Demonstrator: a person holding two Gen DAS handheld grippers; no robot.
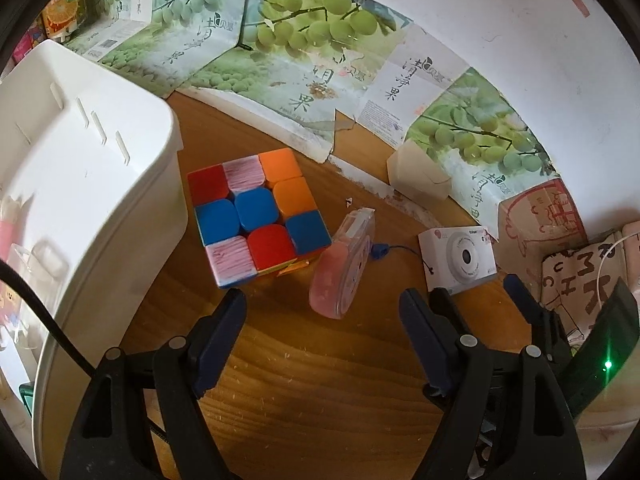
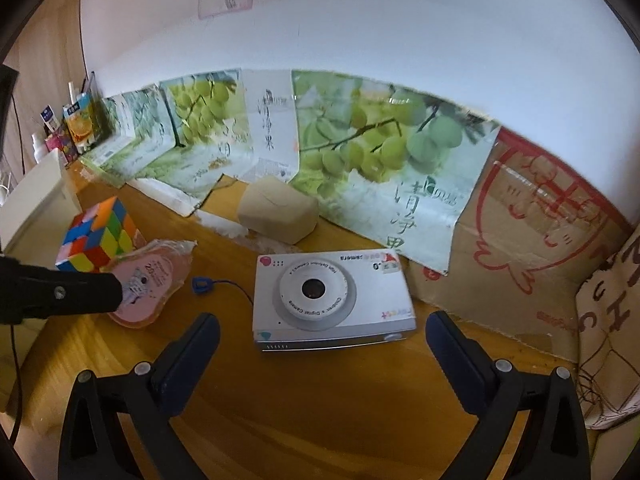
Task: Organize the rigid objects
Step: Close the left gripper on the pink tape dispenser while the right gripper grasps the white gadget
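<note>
A scrambled puzzle cube (image 1: 260, 212) sits on the wooden table (image 1: 320, 392) beside a white bin (image 1: 120, 140). Right of the cube a pink see-through case (image 1: 344, 268) stands on edge. Its near end lies between the tips of my left gripper (image 1: 322, 300), which is open and not touching it. A white toy camera (image 2: 332, 296) lies lens up, with a blue cord tab (image 2: 202, 284) at its left. My right gripper (image 2: 323, 320) is open wide just in front of the camera, its pads clear of it. One left finger (image 2: 60, 296) overlaps the pink case (image 2: 148, 280) in the right wrist view.
Flattened grape-print cartons (image 2: 360, 152) and brown cardboard (image 2: 520, 240) line the wall behind the table. A small beige box (image 2: 280, 212) stands before them. Bottles and packets (image 2: 76, 124) are at the far left. A printed bag (image 2: 608, 320) stands at the right edge.
</note>
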